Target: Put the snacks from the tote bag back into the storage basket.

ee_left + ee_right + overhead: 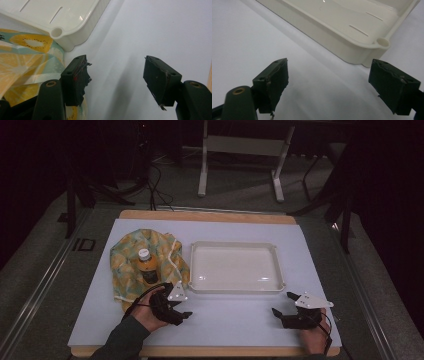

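- Left gripper – jaws apart, nothing between them, at 5 o'clock of the bottle on the fruit-print cloth.
- Right gripper – jaws apart, nothing held, at 5 o'clock of the white tray.

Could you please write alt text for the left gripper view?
The left gripper holds its two black jaws wide apart over the pale table with nothing between them. The white tray corner sits upper left, the fruit-print cloth at left.
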A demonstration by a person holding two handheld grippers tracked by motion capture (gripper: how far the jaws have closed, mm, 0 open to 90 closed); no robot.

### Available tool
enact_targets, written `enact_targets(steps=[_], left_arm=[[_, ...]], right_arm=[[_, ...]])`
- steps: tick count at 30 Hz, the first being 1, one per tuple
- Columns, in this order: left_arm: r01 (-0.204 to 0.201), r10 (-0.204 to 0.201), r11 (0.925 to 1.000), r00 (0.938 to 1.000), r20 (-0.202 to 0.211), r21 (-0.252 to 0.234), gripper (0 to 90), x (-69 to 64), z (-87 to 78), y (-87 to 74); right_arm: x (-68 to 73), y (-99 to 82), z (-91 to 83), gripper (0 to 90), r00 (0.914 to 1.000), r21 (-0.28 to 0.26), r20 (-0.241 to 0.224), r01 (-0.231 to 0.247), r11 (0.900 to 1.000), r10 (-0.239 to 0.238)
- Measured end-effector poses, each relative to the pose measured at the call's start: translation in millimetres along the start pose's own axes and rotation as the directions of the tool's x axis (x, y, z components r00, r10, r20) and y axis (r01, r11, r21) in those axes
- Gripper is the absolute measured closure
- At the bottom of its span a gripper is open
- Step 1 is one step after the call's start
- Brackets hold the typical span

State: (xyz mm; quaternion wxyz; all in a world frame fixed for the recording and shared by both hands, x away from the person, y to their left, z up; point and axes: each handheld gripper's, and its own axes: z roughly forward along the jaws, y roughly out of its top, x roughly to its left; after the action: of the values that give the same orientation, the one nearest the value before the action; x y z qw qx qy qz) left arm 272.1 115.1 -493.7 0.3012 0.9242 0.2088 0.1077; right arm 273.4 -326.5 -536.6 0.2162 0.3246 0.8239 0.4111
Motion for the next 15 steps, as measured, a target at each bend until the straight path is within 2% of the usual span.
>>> enact_targets(steps=[15], left_arm=[[-0.037, 0.036, 0.9981, 0.9993, 0.005, 0.049, 36.7, 4.2, -6.6, 2.5]], right_arm=[[0.7, 0.0, -0.5, 15.8, 1.0000, 0.002, 0.001, 0.002, 1.0000, -0.002]])
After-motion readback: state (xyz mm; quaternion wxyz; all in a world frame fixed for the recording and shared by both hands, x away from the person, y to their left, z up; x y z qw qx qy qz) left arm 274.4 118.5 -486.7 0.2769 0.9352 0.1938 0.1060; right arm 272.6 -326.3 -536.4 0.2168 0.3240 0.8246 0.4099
